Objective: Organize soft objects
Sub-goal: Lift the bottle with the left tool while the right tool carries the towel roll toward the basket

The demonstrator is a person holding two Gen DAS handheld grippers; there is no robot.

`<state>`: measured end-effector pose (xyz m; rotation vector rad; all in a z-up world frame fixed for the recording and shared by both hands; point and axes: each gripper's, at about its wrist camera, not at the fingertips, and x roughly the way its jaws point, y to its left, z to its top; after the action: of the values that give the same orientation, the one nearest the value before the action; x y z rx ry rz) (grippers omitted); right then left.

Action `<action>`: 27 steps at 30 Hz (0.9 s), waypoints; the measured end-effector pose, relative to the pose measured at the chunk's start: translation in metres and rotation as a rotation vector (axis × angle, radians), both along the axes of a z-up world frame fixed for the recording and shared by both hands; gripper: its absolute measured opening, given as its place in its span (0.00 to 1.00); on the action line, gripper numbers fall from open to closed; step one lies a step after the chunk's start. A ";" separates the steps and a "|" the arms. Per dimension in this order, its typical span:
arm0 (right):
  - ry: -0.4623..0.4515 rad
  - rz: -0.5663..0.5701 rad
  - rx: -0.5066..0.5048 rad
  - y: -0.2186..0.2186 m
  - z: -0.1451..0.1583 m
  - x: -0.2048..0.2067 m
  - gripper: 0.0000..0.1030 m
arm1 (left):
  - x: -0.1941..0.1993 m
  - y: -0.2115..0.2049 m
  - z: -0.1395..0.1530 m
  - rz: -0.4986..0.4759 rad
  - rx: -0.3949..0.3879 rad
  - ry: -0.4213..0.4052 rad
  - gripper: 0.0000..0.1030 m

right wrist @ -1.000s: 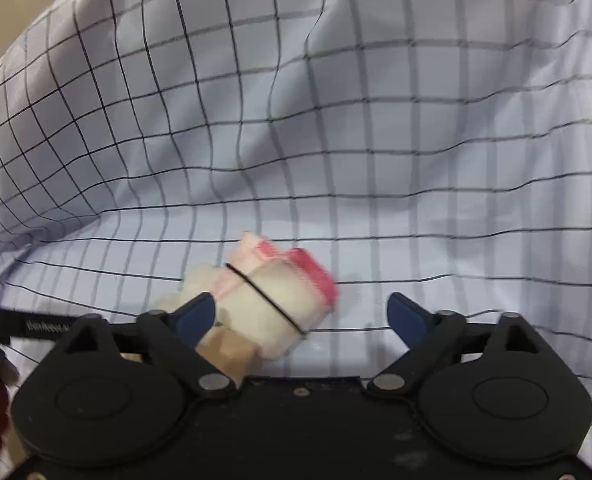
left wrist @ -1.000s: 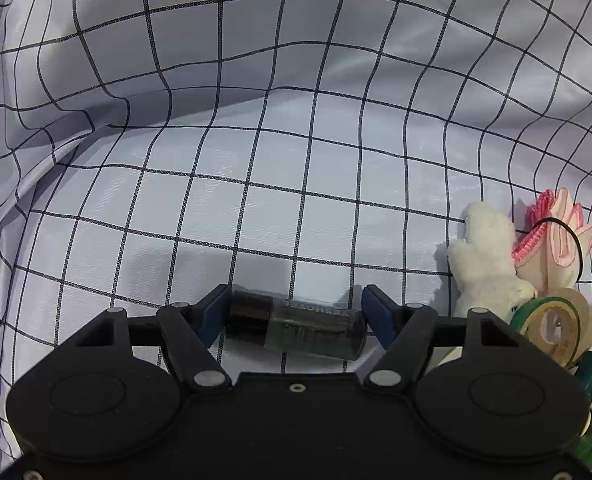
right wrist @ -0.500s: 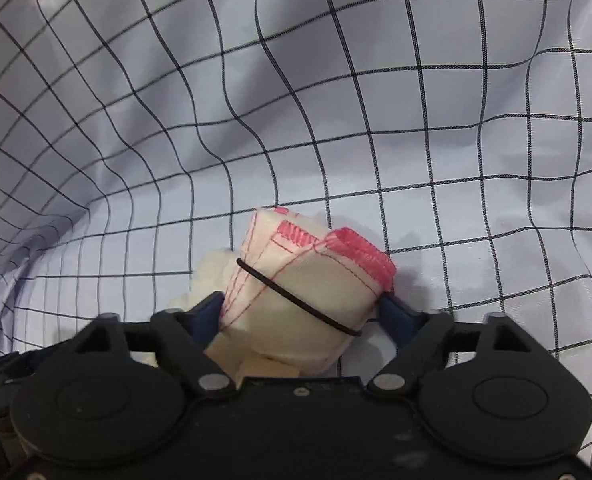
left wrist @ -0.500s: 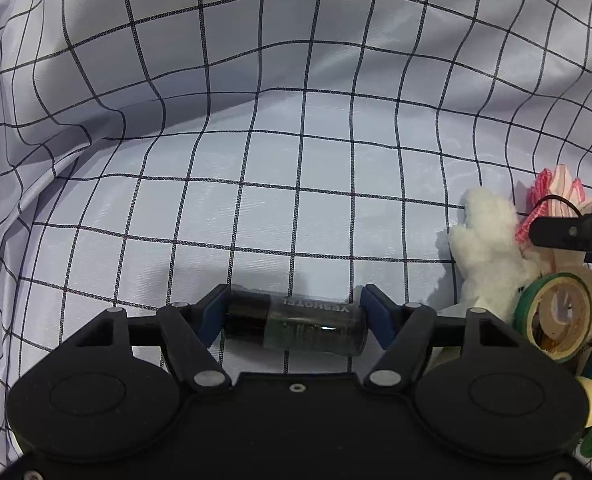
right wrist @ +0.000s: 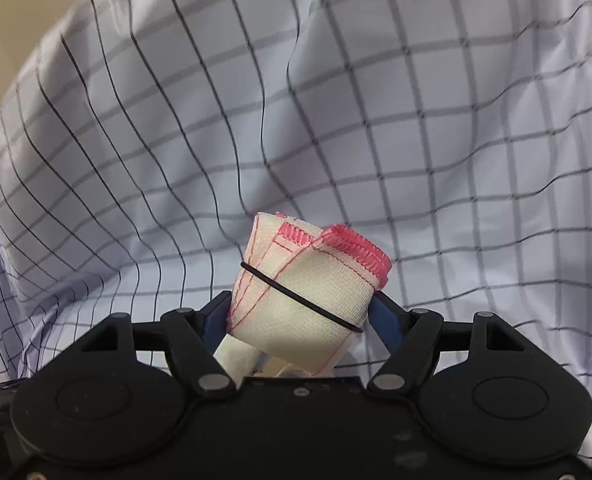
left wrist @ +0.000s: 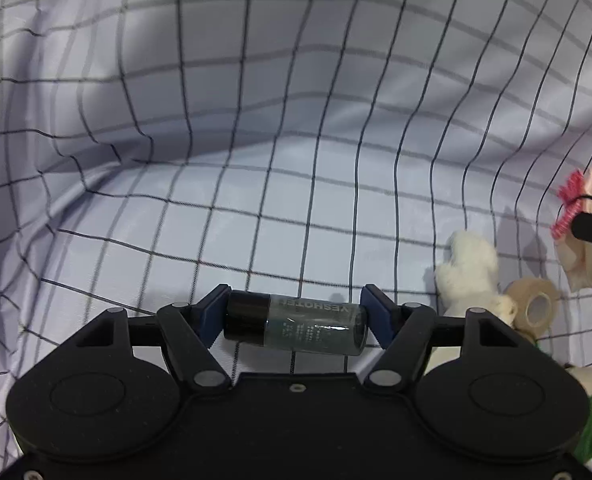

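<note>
You are working over the checked cloth (left wrist: 280, 208), your right gripper (right wrist: 299, 314) clamping the rolled towel (right wrist: 307, 300) crosswise, raised clear of that cloth. Your left gripper (left wrist: 294, 318) is pinching the dark bottle (left wrist: 296, 324) end to end, with the plush toy (left wrist: 469, 268) lying on the cloth to its right, likely nearer that hand.

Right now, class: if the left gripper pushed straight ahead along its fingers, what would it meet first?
Beyond its held bottle, probably only the checked cloth; depth is uncertain.

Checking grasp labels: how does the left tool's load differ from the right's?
The left tool holds a dark bottle, rigid, lying crosswise. The right tool holds a rolled cloth, soft, cream with pink trim, bound by a black band, tilted up. Both are clamped between blue pads.
</note>
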<state>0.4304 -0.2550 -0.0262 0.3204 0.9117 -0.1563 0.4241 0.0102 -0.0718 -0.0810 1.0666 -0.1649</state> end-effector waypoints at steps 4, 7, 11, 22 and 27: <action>-0.055 -0.009 -0.038 -0.003 0.021 -0.024 0.71 | -0.009 0.006 0.023 0.021 -0.019 -0.034 0.64; -0.099 -0.005 -0.058 -0.001 0.042 -0.051 0.71 | -0.025 0.007 0.043 0.022 -0.023 -0.065 0.64; -0.162 0.007 -0.082 0.008 0.064 -0.092 0.71 | -0.053 0.007 0.063 0.018 -0.029 -0.104 0.64; -0.277 0.060 -0.060 0.030 0.095 -0.222 0.71 | -0.157 0.014 0.112 -0.002 -0.074 -0.207 0.64; -0.308 0.066 -0.030 0.042 0.096 -0.285 0.71 | -0.210 0.008 0.124 -0.041 -0.098 -0.245 0.64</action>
<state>0.1456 -0.2126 0.0699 0.2769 0.6133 -0.0570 0.2137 0.0181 0.0520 -0.1244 0.8164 -0.2577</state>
